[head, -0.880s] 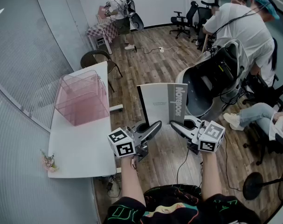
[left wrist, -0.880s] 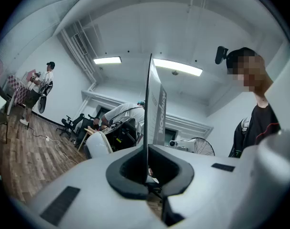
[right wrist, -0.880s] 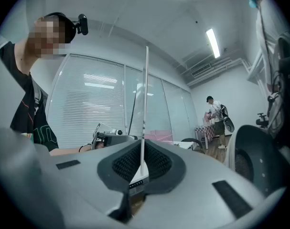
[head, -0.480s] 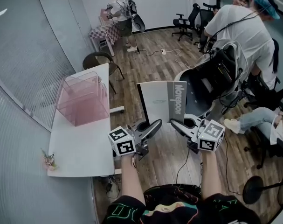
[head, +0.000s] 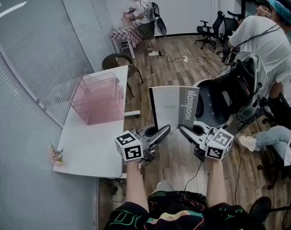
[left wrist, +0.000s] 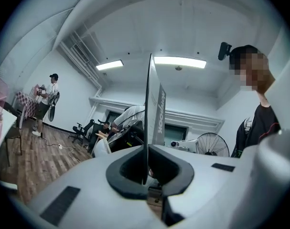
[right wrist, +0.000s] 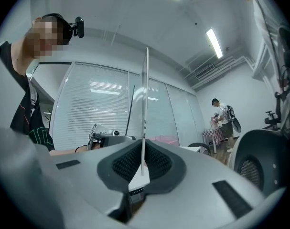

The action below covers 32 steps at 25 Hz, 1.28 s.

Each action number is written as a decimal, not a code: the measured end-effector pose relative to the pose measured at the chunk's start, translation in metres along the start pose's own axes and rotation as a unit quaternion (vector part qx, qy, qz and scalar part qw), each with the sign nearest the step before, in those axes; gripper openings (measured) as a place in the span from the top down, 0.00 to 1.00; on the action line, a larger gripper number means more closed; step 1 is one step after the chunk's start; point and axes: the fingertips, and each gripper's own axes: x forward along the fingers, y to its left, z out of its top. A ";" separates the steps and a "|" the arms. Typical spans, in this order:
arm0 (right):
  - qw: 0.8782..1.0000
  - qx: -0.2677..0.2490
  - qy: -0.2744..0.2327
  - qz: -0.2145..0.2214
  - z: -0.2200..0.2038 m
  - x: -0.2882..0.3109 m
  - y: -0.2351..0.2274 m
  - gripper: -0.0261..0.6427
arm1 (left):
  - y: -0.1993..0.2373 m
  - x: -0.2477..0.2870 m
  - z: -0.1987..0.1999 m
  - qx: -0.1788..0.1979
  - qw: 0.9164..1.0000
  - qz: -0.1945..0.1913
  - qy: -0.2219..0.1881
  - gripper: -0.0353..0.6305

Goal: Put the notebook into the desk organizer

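A grey-and-white notebook stands upright in the air in front of me, cover toward my head camera. My left gripper is shut on its lower left edge and my right gripper is shut on its lower right edge. In the left gripper view the notebook shows edge-on, rising from between the pads. The right gripper view shows the same thin notebook edge clamped in the jaws. The pink see-through desk organizer sits on the white desk to my left, apart from the notebook.
A small dried flower bunch lies at the desk's near left edge. A brown chair stands behind the desk. An office chair with a person in white is at the right. Another person stands far back by a checked table.
The view has shifted, so desk and organizer now sit further right in the picture. Both grippers keep hold of the notebook, which stays upright between them.
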 end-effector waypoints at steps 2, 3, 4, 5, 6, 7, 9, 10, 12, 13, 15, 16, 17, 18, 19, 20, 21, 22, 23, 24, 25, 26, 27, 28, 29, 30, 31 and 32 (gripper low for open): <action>1.000 0.000 -0.004 0.004 -0.007 0.009 -0.007 0.94 | 0.013 -0.003 -0.002 0.004 1.000 0.002 -0.002 0.94; 1.000 0.000 -0.006 0.005 -0.014 0.016 -0.013 0.94 | 0.023 -0.005 -0.006 0.008 1.000 0.003 -0.003 0.94; 1.000 -0.001 -0.007 0.006 -0.022 0.022 -0.020 0.94 | 0.034 -0.006 -0.010 0.012 1.000 0.005 -0.003 0.94; 1.000 0.000 -0.007 0.006 -0.029 0.028 -0.027 0.94 | 0.044 -0.007 -0.014 0.013 1.000 0.007 -0.002 0.94; 1.000 0.000 -0.005 0.006 -0.035 0.034 -0.032 0.94 | 0.054 -0.008 -0.017 0.012 1.000 0.011 -0.001 0.94; 1.000 0.001 -0.002 0.005 -0.040 0.041 -0.038 0.94 | 0.064 -0.010 -0.018 0.010 1.000 0.013 -0.002 0.94; 1.000 -0.002 0.004 -0.004 -0.050 0.065 -0.051 0.94 | 0.093 -0.019 -0.018 0.005 1.000 0.011 -0.005 0.94; 1.000 -0.003 0.008 -0.011 -0.056 0.079 -0.060 0.94 | 0.111 -0.023 -0.018 0.001 1.000 0.007 -0.006 0.94; 1.000 -0.001 0.014 -0.027 -0.068 0.103 -0.082 0.94 | 0.147 -0.025 -0.019 -0.008 1.000 -0.002 -0.006 0.94; 0.999 0.002 0.017 -0.034 -0.072 0.113 -0.095 0.94 | 0.164 -0.023 -0.018 -0.014 1.000 -0.006 -0.005 0.94; 0.999 0.007 0.025 -0.044 -0.075 0.131 -0.122 0.94 | 0.196 -0.016 -0.012 -0.026 1.000 -0.010 -0.004 0.94; 0.998 0.010 0.030 -0.049 -0.079 0.142 -0.136 0.94 | 0.214 -0.013 -0.010 -0.031 0.999 -0.010 -0.004 0.94; 0.998 0.014 0.033 -0.053 -0.084 0.153 -0.151 0.94 | 0.233 -0.011 -0.009 -0.037 0.999 -0.010 -0.003 0.94; 0.998 0.019 0.036 -0.058 -0.090 0.164 -0.166 0.94 | 0.252 -0.010 -0.010 -0.042 0.999 -0.009 -0.002 0.94; 0.997 0.024 0.039 -0.064 -0.095 0.176 -0.182 0.94 | 0.272 -0.008 -0.010 -0.046 0.999 -0.008 -0.001 0.94; 0.996 0.028 0.041 -0.071 -0.100 0.187 -0.197 0.94 | 0.292 -0.005 -0.009 -0.050 0.999 -0.006 0.000 0.94; 0.996 0.028 0.045 -0.078 -0.102 0.196 -0.211 0.94 | 0.309 -0.001 -0.007 -0.052 0.999 -0.005 0.001 0.94; 0.995 0.023 0.051 -0.083 -0.103 0.204 -0.224 0.94 | 0.324 0.003 -0.004 -0.054 0.999 -0.003 0.002 0.94; 0.995 0.014 0.058 -0.086 -0.103 0.212 -0.236 0.94 | 0.337 0.007 -0.001 -0.056 0.998 -0.001 0.002 0.94; 0.994 0.002 0.065 -0.085 -0.099 0.222 -0.247 0.93 | 0.351 0.010 0.006 -0.058 0.998 -0.001 0.000 0.94; 0.994 -0.007 0.067 -0.082 -0.094 0.233 -0.259 0.93 | 0.365 0.012 0.014 -0.060 0.998 0.000 -0.006 0.94; 0.995 -0.010 0.066 -0.077 -0.089 0.245 -0.269 0.93 | 0.378 0.013 0.023 -0.061 0.998 0.000 -0.012 0.94; 0.995 -0.008 0.063 -0.073 -0.085 0.256 -0.279 0.93 | 0.391 0.014 0.031 -0.060 0.998 0.003 -0.015 0.94; 0.996 -0.004 0.060 -0.071 -0.084 0.264 -0.287 0.93 | 0.401 0.015 0.035 -0.059 0.998 0.007 -0.016 0.94; 0.996 -0.001 0.060 -0.071 -0.085 0.269 -0.294 0.93 | 0.408 0.016 0.037 -0.058 0.998 0.012 -0.015 0.94; 0.996 0.001 0.060 -0.071 -0.087 0.273 -0.299 0.93 | 0.415 0.017 0.038 -0.057 0.998 0.016 -0.015 0.94; 0.996 0.002 0.061 -0.071 -0.089 0.277 -0.304 0.93 | 0.422 0.017 0.038 -0.058 0.998 0.018 -0.017 0.94; 0.996 0.003 0.063 -0.071 -0.092 0.285 -0.310 0.93 | 0.431 0.016 0.038 -0.060 0.998 0.020 -0.019 0.94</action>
